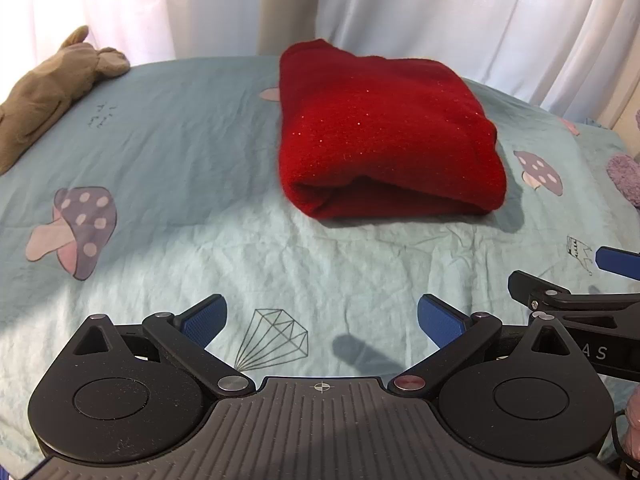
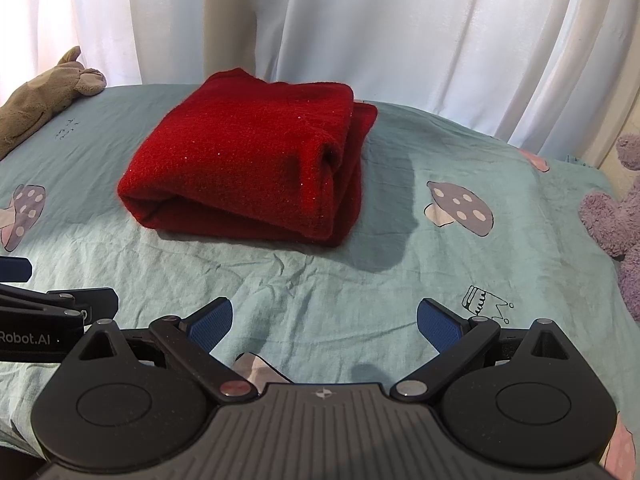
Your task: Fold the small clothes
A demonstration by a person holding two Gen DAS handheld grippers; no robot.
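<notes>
One red sweater (image 2: 244,160) sits folded on the bed sheet (image 2: 360,280), toward its far edge, nothing touching it. Both tools hang back near the front edge: left gripper (image 1: 322,322) and right gripper (image 2: 324,322), jaws spread wide, empty. One tan garment (image 1: 40,92) is cut off at the far-left corner, and a purple plush (image 2: 616,216) is half out of view on the right.

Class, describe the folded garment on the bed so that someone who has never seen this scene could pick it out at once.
On the pale blue mushroom-print sheet, before the white curtains, lies the red sweater. It is folded into a thick bundle with faint glitter, unlike the crumpled olive cloth far left and the fuzzy purple toy at right.
</notes>
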